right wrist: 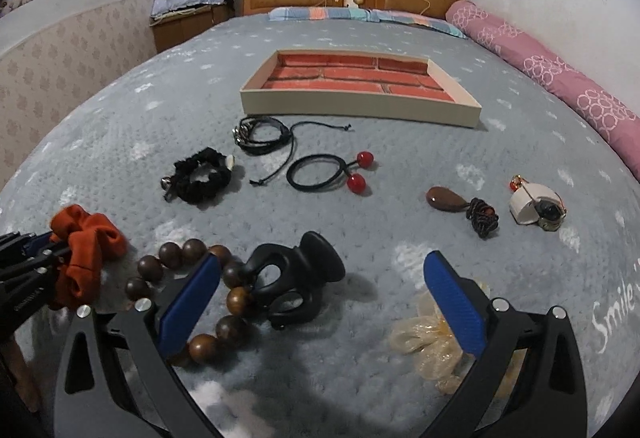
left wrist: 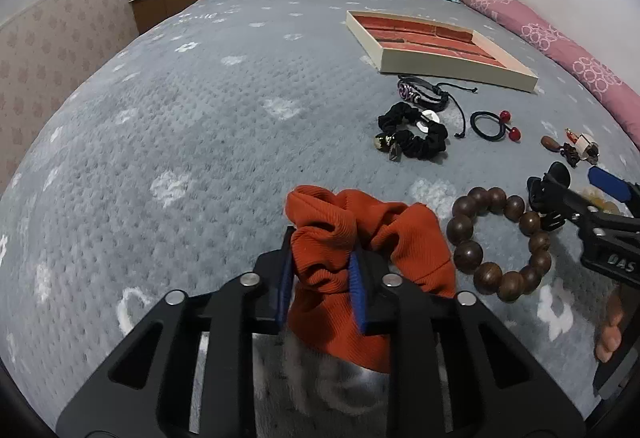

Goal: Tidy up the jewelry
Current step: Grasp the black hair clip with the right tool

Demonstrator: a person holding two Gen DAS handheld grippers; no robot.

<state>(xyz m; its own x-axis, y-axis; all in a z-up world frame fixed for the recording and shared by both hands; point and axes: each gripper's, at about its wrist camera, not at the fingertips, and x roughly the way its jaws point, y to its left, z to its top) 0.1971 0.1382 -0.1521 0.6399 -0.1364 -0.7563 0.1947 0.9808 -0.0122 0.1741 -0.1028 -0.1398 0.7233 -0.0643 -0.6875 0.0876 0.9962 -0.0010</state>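
My left gripper (left wrist: 320, 278) is clamped on the soft, rust-orange ribbed fabric scrunchie (left wrist: 360, 254); it squashes easily and weighs little, so a bunched fold is the right hold. My right gripper (right wrist: 320, 298) hangs wide open, nothing between the pads, over the glossy black plastic claw clip (right wrist: 296, 278), stiff and likely slippery, best taken across its body. At twelve o'clock, well apart, lies the cream tray with red-lined compartments (right wrist: 360, 110).

We count two scrunchies, one orange (left wrist: 360, 238) and one black (right wrist: 202, 174). One bead bracelet (left wrist: 500, 238), one tray (right wrist: 360, 110), two hair claws (right wrist: 296, 274).
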